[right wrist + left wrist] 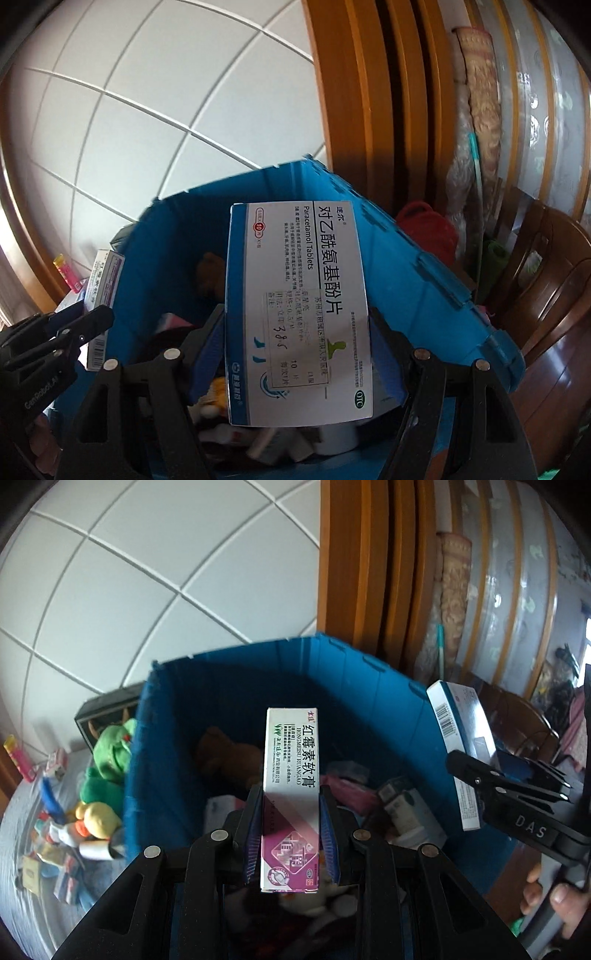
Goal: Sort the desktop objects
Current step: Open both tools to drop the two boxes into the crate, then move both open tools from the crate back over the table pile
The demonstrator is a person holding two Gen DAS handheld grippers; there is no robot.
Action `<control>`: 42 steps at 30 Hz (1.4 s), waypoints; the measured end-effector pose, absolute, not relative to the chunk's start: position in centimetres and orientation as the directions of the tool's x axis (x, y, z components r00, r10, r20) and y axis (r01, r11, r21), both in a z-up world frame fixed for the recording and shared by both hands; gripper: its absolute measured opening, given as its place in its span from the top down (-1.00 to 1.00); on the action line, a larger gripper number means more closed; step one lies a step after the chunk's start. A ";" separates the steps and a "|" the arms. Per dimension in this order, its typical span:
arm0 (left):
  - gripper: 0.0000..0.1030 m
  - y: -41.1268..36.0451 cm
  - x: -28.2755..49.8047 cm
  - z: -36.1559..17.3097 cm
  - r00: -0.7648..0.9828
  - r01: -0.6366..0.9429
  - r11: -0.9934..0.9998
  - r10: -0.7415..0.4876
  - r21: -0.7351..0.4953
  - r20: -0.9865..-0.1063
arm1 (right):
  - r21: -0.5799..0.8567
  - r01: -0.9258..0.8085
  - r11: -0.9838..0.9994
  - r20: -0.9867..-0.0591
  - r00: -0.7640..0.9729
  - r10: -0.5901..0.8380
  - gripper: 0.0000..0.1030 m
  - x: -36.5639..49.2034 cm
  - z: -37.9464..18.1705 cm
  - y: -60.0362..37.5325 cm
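My left gripper (290,794) is shut on a narrow white and purple ointment box (290,760), held above the open blue bin (229,694). In the right wrist view my right gripper (295,317) is shut on a wide white and blue paracetamol tablet box (295,266), also above the blue bin (424,280). Each gripper shows in the other's view: the right gripper (491,771) with its tablet box (454,716) at the bin's right side, the left gripper (92,321) with the ointment box (101,280) at the left. The bin holds a brown plush (225,753) and several packs.
Left of the bin, a green plush (110,753), a yellow duck (96,818) and several small boxes (48,860) lie on a grey cloth. A wooden frame (354,561) rises behind. A red bag (424,229) and a wooden chair (546,280) stand to the right.
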State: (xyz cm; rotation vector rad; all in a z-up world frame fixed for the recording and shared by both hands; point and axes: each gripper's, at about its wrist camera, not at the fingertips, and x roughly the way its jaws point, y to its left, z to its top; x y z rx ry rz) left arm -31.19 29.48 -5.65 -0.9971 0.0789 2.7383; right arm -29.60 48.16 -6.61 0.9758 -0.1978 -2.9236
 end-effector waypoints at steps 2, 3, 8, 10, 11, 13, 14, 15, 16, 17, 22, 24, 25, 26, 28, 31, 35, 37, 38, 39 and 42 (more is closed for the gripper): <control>0.44 30.6 -31.6 -6.0 -0.732 -0.228 -0.973 0.187 -0.023 -0.655 | 0.143 0.014 -0.990 -0.599 -0.794 -0.097 -0.39 -30.0 -7.1 49.0; 0.43 31.2 -31.7 -6.1 -0.731 -0.225 -0.974 0.179 -0.014 -0.659 | 0.145 0.015 -0.989 -0.602 -0.792 -0.100 -0.39 -30.2 -7.3 49.5; -0.36 32.6 -31.5 -5.6 -0.753 -0.209 -0.978 0.151 0.016 -0.640 | 0.144 0.015 -0.989 -0.596 -0.797 -0.099 -0.41 -30.9 -7.5 50.4; -0.49 32.6 -31.2 -5.4 -0.772 -0.198 -0.980 0.138 0.027 -0.621 | 0.140 0.024 -0.990 -0.592 -0.799 -0.103 -0.44 -30.9 -7.4 50.4; -0.53 32.5 -31.2 -5.3 -0.773 -0.194 -0.981 0.135 0.028 -0.620 | 0.141 0.030 -0.990 -0.587 -0.802 -0.108 -0.59 -30.9 -7.4 50.4; -0.54 32.2 -31.2 -5.3 -0.775 -0.186 -0.982 0.128 0.030 -0.619 | 0.141 0.036 -0.989 -0.581 -0.806 -0.112 -0.75 -31.1 -7.5 50.4; -0.54 32.1 -31.2 -5.2 -0.776 -0.182 -0.983 0.125 0.030 -0.618 | 0.140 0.038 -0.989 -0.578 -0.808 -0.113 -0.84 -31.2 -7.5 50.4; -0.56 31.9 -31.2 -5.2 -0.776 -0.179 -0.984 0.126 0.025 -0.618 | 0.138 0.040 -0.990 -0.575 -0.810 -0.113 -0.91 -31.1 -7.4 50.3; -0.58 31.7 -31.1 -5.2 -0.776 -0.176 -0.984 0.126 0.020 -0.618 | 0.132 0.038 -0.990 -0.574 -0.812 -0.108 -0.99 -31.1 -7.4 50.3; -0.60 31.4 -31.0 -5.2 -0.775 -0.173 -0.985 0.126 0.016 -0.619 | 0.127 0.036 -0.991 -0.573 -0.813 -0.103 -1.00 -31.1 -7.4 50.2; -0.66 30.3 -30.6 -5.2 -0.772 -0.167 -0.986 0.133 -0.004 -0.622 | 0.102 0.020 -0.995 -0.572 -0.817 -0.075 -1.00 -31.1 -7.2 50.0; -0.67 29.9 -30.2 -5.2 -0.774 -0.164 -0.987 0.133 -0.008 -0.619 | 0.090 0.010 -0.996 -0.572 -0.818 -0.060 -1.00 -30.9 -7.3 50.0; -0.67 29.7 -30.0 -5.1 -0.776 -0.163 -0.987 0.134 -0.009 -0.617 | 0.086 0.008 -0.996 -0.572 -0.819 -0.056 -1.00 -30.8 -7.3 49.9; -0.67 29.5 -29.8 -5.1 -0.777 -0.162 -0.987 0.134 -0.009 -0.615 | 0.082 0.006 -0.997 -0.571 -0.819 -0.052 -1.00 -30.6 -7.3 49.8; -0.71 29.0 -29.4 -5.0 -0.781 -0.158 -0.987 0.133 -0.013 -0.611 | 0.081 0.006 -0.997 -0.569 -0.821 -0.051 -1.00 -30.1 -7.1 49.4; -0.72 28.2 -28.7 -4.7 -0.786 -0.151 -0.988 0.133 -0.021 -0.604 | 0.076 0.012 -0.997 -0.562 -0.825 -0.053 -1.00 -29.5 -6.9 48.9; -0.73 26.4 -27.5 -4.2 -0.803 -0.128 -0.991 0.122 -0.031 -0.583 | 0.074 0.029 -0.997 -0.549 -0.834 -0.065 -1.00 -28.7 -6.5 47.9; -0.79 25.1 -26.8 -4.0 -0.812 -0.108 -0.993 0.110 -0.038 -0.573 | 0.079 0.038 -0.996 -0.540 -0.838 -0.075 -1.00 -28.2 -6.3 47.1; -0.84 24.4 -26.4 -4.0 -0.816 -0.097 -0.994 0.103 -0.041 -0.569 | 0.082 0.043 -0.996 -0.536 -0.841 -0.080 -1.00 -27.9 -6.2 46.7; -0.88 23.7 -26.1 -3.9 -0.820 -0.087 -0.995 0.096 -0.044 -0.565 | 0.085 0.053 -0.995 -0.531 -0.843 -0.090 -1.00 -27.7 -6.1 46.2; -0.93 20.9 -24.8 -3.8 -0.835 -0.048 -0.998 0.063 -0.042 -0.547 | 0.087 0.079 -0.993 -0.512 -0.852 -0.113 -1.00 -27.2 -5.6 44.3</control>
